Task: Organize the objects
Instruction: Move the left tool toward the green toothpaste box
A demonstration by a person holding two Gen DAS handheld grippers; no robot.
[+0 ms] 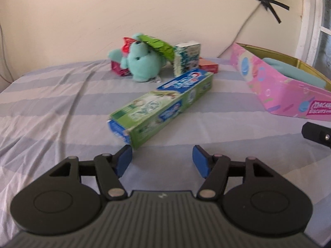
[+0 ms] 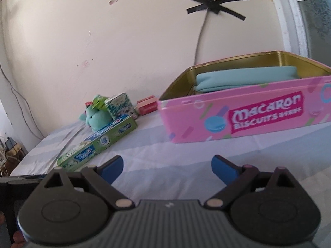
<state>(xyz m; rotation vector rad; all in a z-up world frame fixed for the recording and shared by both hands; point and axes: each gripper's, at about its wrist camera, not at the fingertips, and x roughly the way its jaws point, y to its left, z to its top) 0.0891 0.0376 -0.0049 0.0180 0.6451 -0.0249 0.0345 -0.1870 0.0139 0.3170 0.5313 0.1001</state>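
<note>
Here, long green-and-blue toothpaste box (image 1: 163,105) flat on striped sheet (image 1: 51,107), left claw (image 1: 162,161) and right claw (image 2: 167,169) spread, empty.

We hold our left tool (image 1: 162,160) low over the near part of the bed, pitched downward, its blue pads (image 1: 124,161) parted with nothing between them. Our right tool (image 2: 167,170) points the same way beside it, its jaws spread wider and also empty. In the left wrist view a black part of the right tool shows at the right edge; in the right wrist view the left tool's body sits at the lower left, with our fingertips (image 2: 17,237) just visible there.
</note>
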